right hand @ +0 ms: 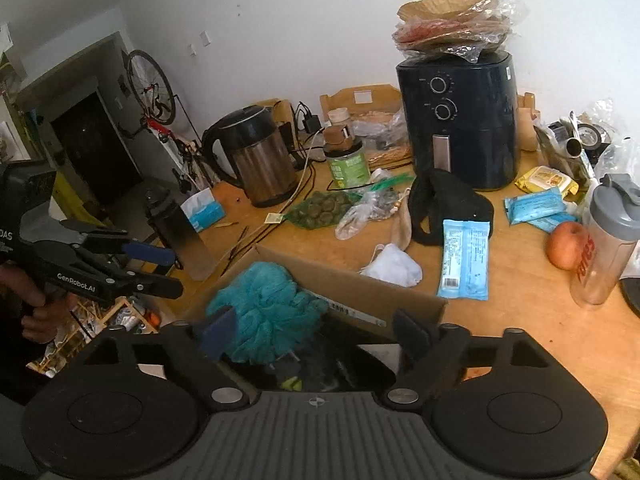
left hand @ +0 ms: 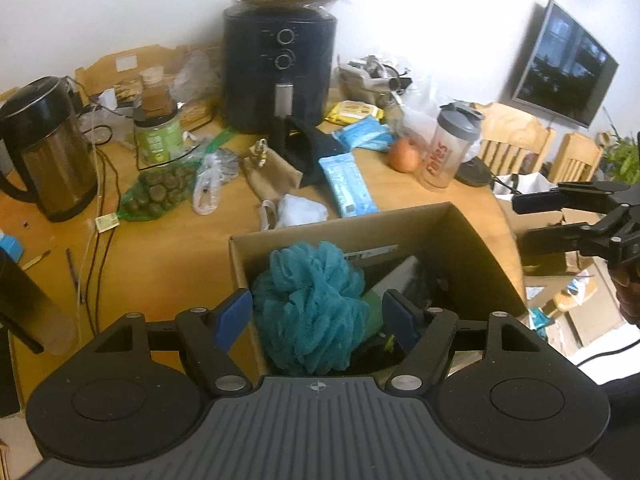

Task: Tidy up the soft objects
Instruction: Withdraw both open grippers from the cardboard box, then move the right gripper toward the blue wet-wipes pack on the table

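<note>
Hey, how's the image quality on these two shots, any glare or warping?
Left wrist view: wall behind the air fryer is blown out white, edges bent by the fisheye. Right wrist view: evener light, same fisheye curving, dark doorway underexposed.

We see the cardboard box (left hand: 460, 240) open-topped, its left half filled by the teal loofah (left hand: 308, 308). Beyond its far wall, a white cloth (right hand: 394, 266) and blue packet (right hand: 464, 258) crowd the table (right hand: 520, 320).

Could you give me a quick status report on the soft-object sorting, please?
Left gripper and right gripper open, empty. Teal loofah in cardboard box. White cloth still on table. Nothing blocking.
</note>
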`<state>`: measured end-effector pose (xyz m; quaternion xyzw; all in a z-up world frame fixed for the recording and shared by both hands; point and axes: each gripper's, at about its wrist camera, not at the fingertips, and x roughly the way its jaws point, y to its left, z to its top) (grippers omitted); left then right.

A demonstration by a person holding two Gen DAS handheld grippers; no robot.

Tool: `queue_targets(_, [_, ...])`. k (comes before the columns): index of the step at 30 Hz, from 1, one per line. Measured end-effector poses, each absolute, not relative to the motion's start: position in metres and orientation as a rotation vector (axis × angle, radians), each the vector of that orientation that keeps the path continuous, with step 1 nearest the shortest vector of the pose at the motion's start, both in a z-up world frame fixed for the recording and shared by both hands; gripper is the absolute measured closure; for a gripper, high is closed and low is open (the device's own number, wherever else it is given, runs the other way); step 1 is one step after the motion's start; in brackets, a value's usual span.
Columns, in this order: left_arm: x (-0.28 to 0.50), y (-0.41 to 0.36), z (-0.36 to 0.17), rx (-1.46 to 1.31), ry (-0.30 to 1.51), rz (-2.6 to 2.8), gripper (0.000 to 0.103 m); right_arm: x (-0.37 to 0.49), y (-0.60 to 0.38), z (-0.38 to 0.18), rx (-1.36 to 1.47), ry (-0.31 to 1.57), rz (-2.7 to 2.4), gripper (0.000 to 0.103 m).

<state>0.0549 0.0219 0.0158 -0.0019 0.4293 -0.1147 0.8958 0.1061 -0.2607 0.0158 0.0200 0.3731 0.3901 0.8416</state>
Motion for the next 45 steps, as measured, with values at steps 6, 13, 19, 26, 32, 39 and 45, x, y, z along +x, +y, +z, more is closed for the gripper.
queue_targets(6, [0.054, 0.027, 0.015, -0.016, 0.892, -0.212, 0.032, 0.110, -0.260, 0.014, 0.037, 0.799, 0.809, 0.012])
queue_targets(13, [0.057, 0.029, 0.016, -0.022, 0.892, -0.209, 0.032, 0.113, -0.259, 0.009, 0.022, 0.811, 0.758, 0.001])
queue_targets(19, [0.065, 0.031, 0.015, -0.023, 0.901, -0.209, 0.031, 0.120, -0.259, 0.005, 0.008, 0.831, 0.696, 0.000])
queue_targets(26, [0.077, 0.037, 0.014, -0.030, 0.905, -0.199, 0.031, 0.134, -0.257, -0.005, -0.038, 0.865, 0.563, 0.000])
queue_targets(32, [0.091, 0.046, 0.015, -0.045, 0.907, -0.182, 0.031, 0.147, -0.258, -0.008, -0.034, 0.879, 0.496, 0.000])
queue_targets(39, [0.109, 0.055, 0.016, -0.038, 0.905, -0.172, 0.031, 0.159, -0.260, -0.010, -0.011, 0.888, 0.454, 0.000])
queue_targets(45, [0.124, 0.060, 0.019, -0.041, 0.900, -0.185, 0.031, 0.171, -0.260, -0.013, 0.004, 0.893, 0.421, 0.000])
